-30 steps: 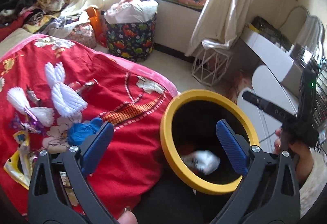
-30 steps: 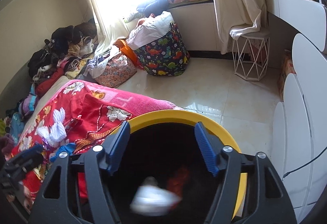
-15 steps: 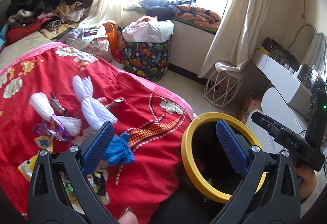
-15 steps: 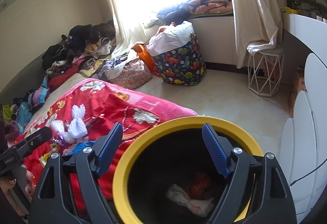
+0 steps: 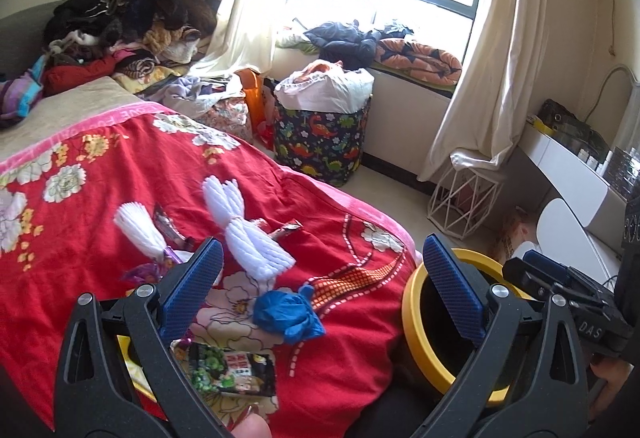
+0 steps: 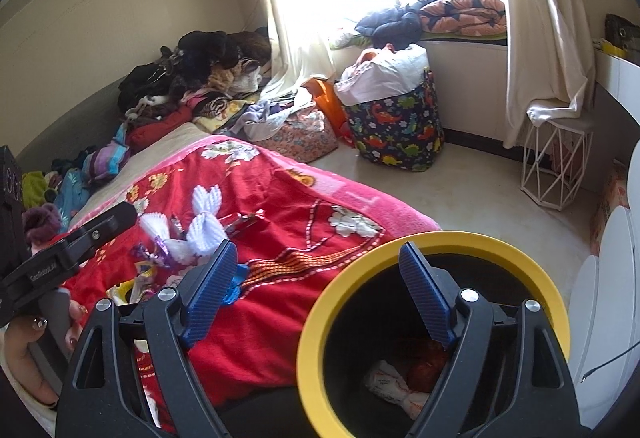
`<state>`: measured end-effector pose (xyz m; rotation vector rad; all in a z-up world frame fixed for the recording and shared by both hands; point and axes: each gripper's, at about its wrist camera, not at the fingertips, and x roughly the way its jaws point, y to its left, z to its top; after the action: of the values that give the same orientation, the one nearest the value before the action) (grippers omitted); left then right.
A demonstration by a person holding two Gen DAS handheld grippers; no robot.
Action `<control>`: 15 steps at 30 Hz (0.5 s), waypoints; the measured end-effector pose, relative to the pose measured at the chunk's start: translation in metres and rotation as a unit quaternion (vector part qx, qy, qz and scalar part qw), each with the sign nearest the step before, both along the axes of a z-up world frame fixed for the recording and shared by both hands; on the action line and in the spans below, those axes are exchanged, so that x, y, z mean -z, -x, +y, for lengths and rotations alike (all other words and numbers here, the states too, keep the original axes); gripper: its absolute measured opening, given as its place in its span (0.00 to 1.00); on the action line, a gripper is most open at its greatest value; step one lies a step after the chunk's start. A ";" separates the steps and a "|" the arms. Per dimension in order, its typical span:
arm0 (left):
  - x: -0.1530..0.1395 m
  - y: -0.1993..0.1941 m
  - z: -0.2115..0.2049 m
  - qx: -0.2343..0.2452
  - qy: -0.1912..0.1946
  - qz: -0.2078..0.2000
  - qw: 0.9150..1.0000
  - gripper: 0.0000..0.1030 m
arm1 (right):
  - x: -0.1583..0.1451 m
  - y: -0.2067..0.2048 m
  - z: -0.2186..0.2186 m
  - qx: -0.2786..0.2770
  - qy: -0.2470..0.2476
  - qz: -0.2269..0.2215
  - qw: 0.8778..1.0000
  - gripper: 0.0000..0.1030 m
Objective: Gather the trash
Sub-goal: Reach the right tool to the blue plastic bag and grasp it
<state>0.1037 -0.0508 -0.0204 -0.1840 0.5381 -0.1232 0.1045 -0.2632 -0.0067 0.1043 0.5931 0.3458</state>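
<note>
1. Landmark taken: yellow-rimmed bin [image 6: 432,322], black inside, standing against the edge of the bed with the red blanket [image 5: 120,174].
2. Left gripper [image 5: 320,294]: fingers [image 5: 192,290] spread wide, nothing between them; aimed down over the blanket, to the left of the bin.
3. Right gripper [image 6: 320,294]: fingers [image 6: 426,302] wide apart and still opening, nothing between them; one blue pad over the bin mouth, the other over the blanket just left of the rim.
4. Inside the bin, at the bottom: crumpled white wrapper [image 6: 394,384] touching a reddish-orange lump [image 6: 424,370]; what the lump is, cannot tell.
5. On the blanket, just left of the bin: crumpled blue glove [image 5: 288,314].
6. Further left of the bin, at the near blanket edge: dark snack packet with green print [image 5: 232,370], lying flat; yellow wrapper [image 5: 128,362] beside it, mostly hidden behind the left gripper.
7. Left of and beyond the bin on the blanket: small foil wrapper [image 5: 286,228] next to the white stitched bird pattern; purple wrapper [image 5: 140,272] near it, partly hidden.
8. Beyond the bin on the floor: dinosaur-print basket [image 6: 396,130] stuffed with white cloth; white wire stool [image 6: 556,166] to its right under the curtain.
9. Far left of the bin, at the head of the bed: heap of clothes [image 5: 132,26].
</note>
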 end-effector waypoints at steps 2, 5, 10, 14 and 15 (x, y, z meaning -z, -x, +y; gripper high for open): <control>-0.002 0.002 0.005 -0.007 -0.001 -0.003 1.000 0.89 | 0.000 0.001 0.009 -0.010 0.003 -0.001 1.000 0.79; -0.004 0.001 0.013 -0.016 0.001 -0.003 1.000 0.89 | 0.001 0.000 0.022 -0.024 0.006 0.000 1.000 0.80; -0.007 0.003 0.028 -0.035 0.001 -0.008 0.999 0.89 | 0.004 -0.003 0.045 -0.049 0.010 0.003 0.999 0.80; -0.007 0.003 0.039 -0.052 -0.005 -0.006 0.999 0.89 | 0.006 -0.005 0.065 -0.073 0.023 0.003 0.997 0.80; -0.005 0.002 0.043 -0.058 -0.005 -0.001 0.998 0.89 | 0.007 -0.006 0.070 -0.077 0.025 0.004 0.997 0.80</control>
<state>0.1019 -0.0073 -0.0149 -0.2049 0.5237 -0.0070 0.1103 -0.1932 -0.0140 0.0111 0.6190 0.4805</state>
